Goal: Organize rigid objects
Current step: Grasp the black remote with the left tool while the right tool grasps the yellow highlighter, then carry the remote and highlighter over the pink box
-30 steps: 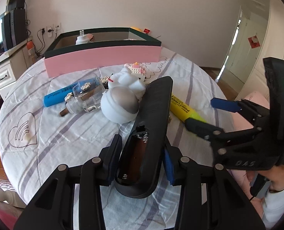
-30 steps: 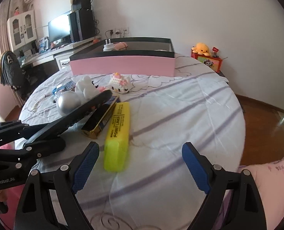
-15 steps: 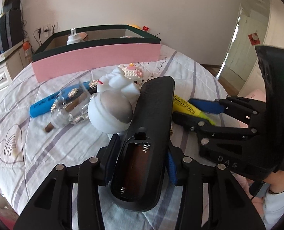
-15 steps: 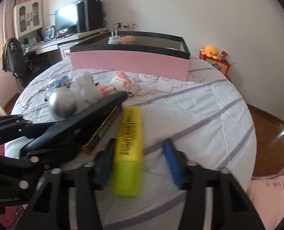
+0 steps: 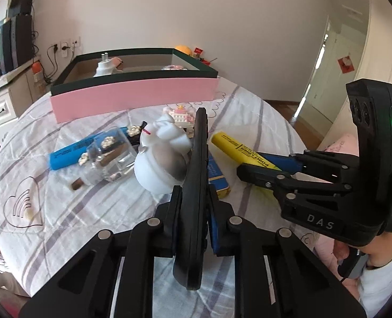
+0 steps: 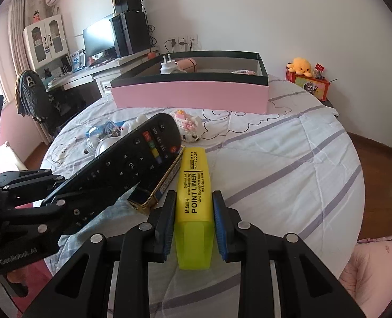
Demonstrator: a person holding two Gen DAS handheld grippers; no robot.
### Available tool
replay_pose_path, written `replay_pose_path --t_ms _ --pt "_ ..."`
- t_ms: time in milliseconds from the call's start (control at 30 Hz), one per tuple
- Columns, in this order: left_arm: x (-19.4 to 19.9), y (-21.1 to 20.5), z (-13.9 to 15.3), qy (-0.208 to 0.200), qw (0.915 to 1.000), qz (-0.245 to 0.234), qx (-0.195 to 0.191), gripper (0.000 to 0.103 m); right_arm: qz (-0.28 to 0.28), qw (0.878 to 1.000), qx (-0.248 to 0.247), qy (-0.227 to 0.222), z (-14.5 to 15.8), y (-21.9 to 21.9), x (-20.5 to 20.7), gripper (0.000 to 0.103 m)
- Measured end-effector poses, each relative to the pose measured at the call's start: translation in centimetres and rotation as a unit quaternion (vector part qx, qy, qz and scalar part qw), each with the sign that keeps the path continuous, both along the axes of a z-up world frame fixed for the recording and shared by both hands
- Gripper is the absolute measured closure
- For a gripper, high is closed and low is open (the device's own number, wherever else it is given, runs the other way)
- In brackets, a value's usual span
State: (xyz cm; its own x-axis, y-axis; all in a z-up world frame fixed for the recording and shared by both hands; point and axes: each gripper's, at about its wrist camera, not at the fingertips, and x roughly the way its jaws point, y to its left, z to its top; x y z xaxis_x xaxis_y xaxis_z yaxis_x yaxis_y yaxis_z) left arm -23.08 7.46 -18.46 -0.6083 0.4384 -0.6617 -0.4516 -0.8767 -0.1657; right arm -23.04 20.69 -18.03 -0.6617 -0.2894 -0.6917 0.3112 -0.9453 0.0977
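Observation:
My left gripper (image 5: 194, 222) is shut on a black remote control (image 5: 197, 185), held on edge above the bed; the remote also shows in the right wrist view (image 6: 132, 167), buttons up. My right gripper (image 6: 194, 225) is shut on a yellow highlighter (image 6: 194, 201) that lies on the white striped bedsheet; the highlighter shows in the left wrist view (image 5: 238, 148). A pink box with a dark green rim (image 5: 132, 98) stands at the back, also in the right wrist view (image 6: 190, 96).
On the sheet lie a blue marker (image 5: 71, 151), a clear bottle (image 5: 106, 159), a white round toy (image 5: 161, 167), a block cake toy (image 6: 188, 127) and a blue-gold box (image 6: 156, 188). A plug adapter (image 6: 168, 66) sits in the pink box.
My right gripper moved forward and closed from wide open onto the yellow highlighter. My left gripper rolled the remote from flat to on edge.

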Motion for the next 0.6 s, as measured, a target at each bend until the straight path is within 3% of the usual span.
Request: replay_pose_path --t_ms 600 --pt "-0.7 -0.6 5.2 0.053 0.9986 0.001 0.010 0.086 0.011 0.999 -0.013 0.045 4.9 -0.7 -0.4 0.076"
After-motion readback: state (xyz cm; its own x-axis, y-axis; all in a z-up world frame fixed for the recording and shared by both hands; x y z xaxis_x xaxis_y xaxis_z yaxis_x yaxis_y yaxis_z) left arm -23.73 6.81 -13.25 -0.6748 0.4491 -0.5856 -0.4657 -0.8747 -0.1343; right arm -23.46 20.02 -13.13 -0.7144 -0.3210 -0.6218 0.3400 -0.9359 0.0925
